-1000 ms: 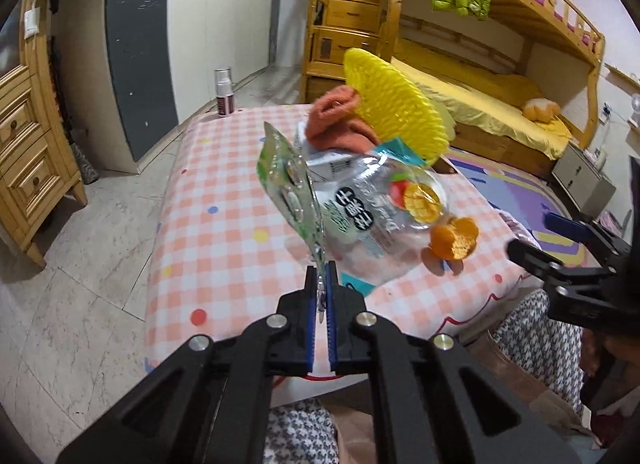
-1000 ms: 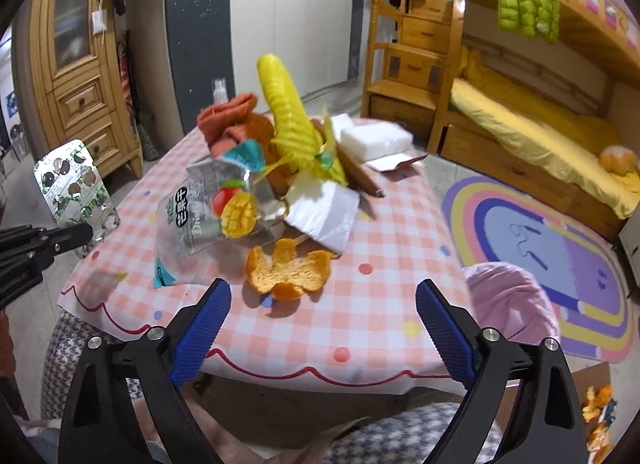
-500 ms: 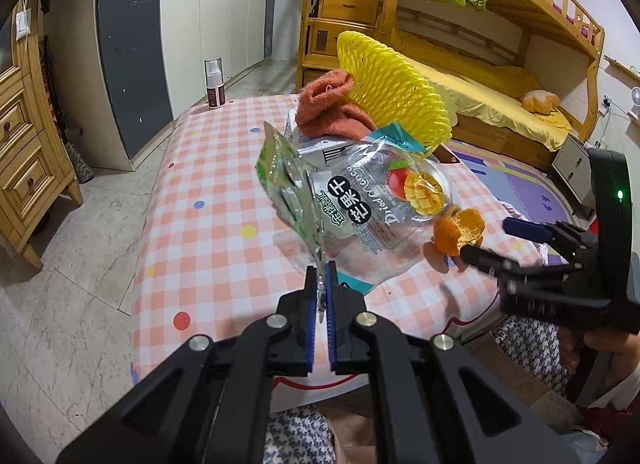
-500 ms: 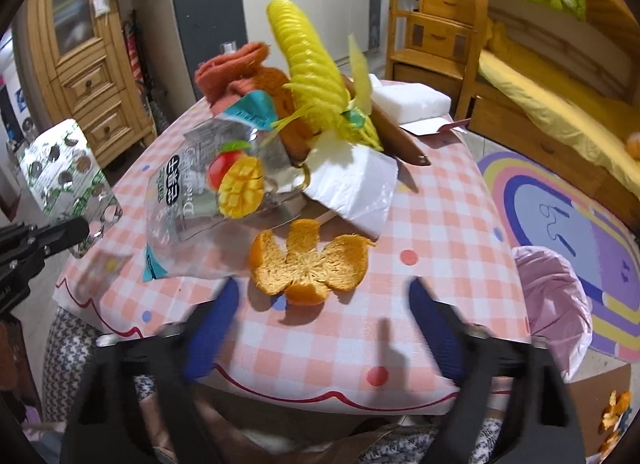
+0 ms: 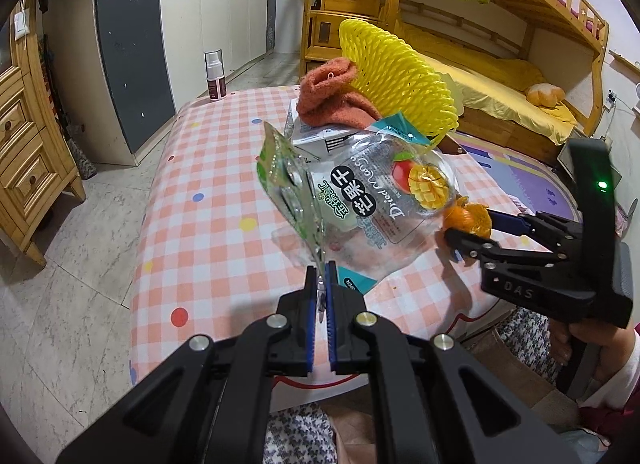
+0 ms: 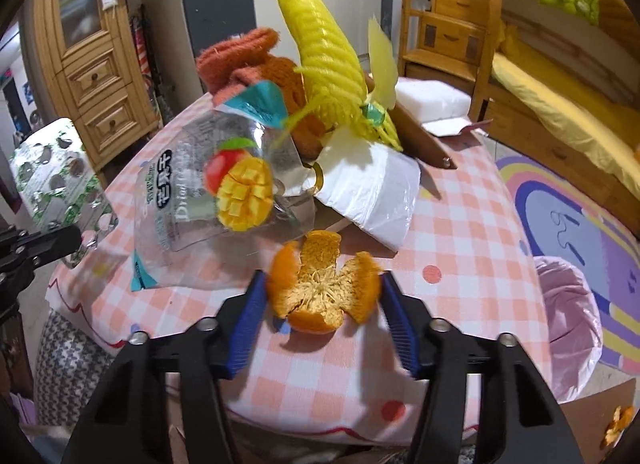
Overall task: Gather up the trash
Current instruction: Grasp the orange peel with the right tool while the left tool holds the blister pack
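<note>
Orange peel (image 6: 324,290) lies splayed on the checked tablecloth (image 6: 460,232) at lower centre of the right wrist view, directly between the blue pads of the right gripper (image 6: 322,304), whose jaws are closing around it without yet clearly pressing on it. At the left edge of that view, the left gripper (image 5: 320,288) is clenched on an empty pill blister pack (image 6: 52,180), held upright off the table. Behind the peel, from left to right, sit a clear dried mango bag (image 6: 216,192), a yellow foam fruit net (image 6: 328,68) and a white wrapper (image 6: 372,188).
</note>
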The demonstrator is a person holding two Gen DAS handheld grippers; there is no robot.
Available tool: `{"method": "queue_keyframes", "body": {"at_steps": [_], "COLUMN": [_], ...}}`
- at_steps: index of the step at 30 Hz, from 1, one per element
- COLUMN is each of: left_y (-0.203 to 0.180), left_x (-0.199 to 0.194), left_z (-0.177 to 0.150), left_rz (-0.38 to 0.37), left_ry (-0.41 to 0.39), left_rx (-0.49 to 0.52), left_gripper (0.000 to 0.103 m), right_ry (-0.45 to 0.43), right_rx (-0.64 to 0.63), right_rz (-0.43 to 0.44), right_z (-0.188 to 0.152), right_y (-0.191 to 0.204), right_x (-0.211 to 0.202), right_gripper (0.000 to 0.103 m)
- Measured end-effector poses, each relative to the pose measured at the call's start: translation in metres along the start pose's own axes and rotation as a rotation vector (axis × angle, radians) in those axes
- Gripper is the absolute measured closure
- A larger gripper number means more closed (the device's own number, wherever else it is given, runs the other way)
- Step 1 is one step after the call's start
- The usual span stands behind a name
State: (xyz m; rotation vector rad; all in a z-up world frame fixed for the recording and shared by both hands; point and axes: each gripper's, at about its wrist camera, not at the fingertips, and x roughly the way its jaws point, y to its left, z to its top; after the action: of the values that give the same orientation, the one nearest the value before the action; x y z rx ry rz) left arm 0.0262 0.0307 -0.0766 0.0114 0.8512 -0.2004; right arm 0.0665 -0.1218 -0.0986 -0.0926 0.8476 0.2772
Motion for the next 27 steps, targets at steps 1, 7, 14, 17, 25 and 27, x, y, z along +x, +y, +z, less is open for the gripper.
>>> {"method": "queue_keyframes", "body": {"at_steps": [1,7,14,17,25,27], "left_y": [-0.001,-0.01,-0.019,-0.019,-0.009,-0.007], "left_x": [0.0,-0.004,-0.01,-0.012,-0.009,-0.007], "left_z": [0.0,0.0,0.002,0.001,-0.002,-0.002], "left_rz": [0.0,-0.013,-0.015,-0.013,-0.006,-0.006], "left_ry": [0.0,-0.009,-0.019,-0.025,-0.013,-0.01], "left_rx": [0.001,0.022,0.042,0.041,0.014,0.01], "left_gripper": [0.101,0.101,0.101,0.101,0.101,0.101], "right_ry": [-0.002,-0.011,-0.013,-0.018,0.026,0.038], "right_rx": [0.002,0.029,0.027,0.04,0.043,0.074], "right_rz": [0.003,0.011,0.023,0.035,0.015,-0.003], "right_z": [0.0,-0.004,-0.002,-0.004,-0.004,-0.004], "right_y": [-0.001,-0.009,-0.011,-0.011,-0.007,-0.013], "right_x": [-0.003,-0.016,-0.022,-0.021,0.001,0.007], "right_gripper": [0.058,0.07,0.075,0.043,0.028,0.028]}}
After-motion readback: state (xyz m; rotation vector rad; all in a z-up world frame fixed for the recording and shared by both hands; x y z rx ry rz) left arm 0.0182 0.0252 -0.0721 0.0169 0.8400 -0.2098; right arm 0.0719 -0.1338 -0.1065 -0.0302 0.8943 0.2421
